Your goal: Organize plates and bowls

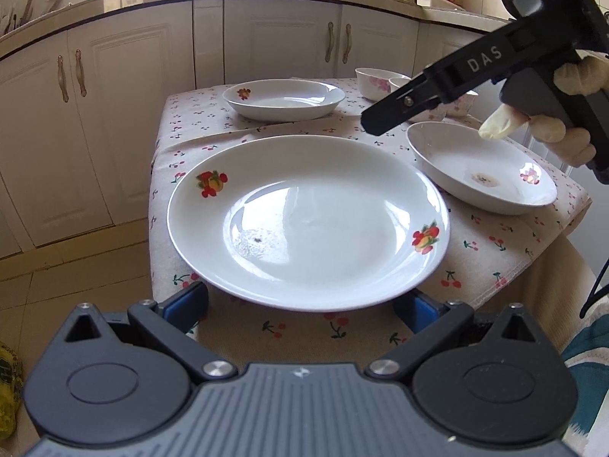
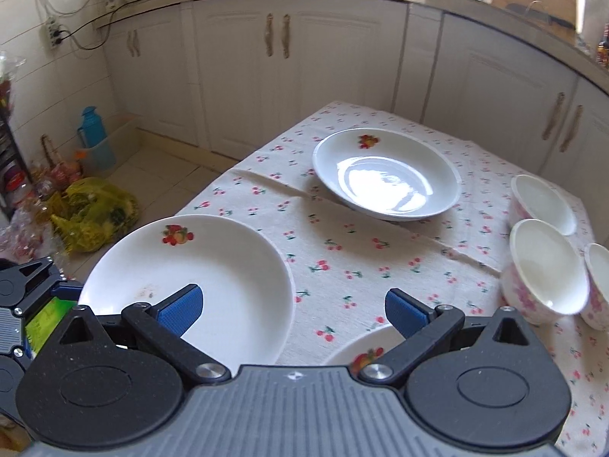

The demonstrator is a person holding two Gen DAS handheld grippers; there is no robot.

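White plate point(image 1: 308, 221) between open left gripper point(image 1: 308, 306) fingers, cherry tablecloth point(image 1: 491, 251)

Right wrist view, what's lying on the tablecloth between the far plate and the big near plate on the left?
Nothing but bare cherry-print tablecloth with a crease lies between the far plate and the near left plate, seen in the right wrist view.

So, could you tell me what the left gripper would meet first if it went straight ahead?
Most likely the near rim of the large fruit-print plate; the open left gripper already flanks it.
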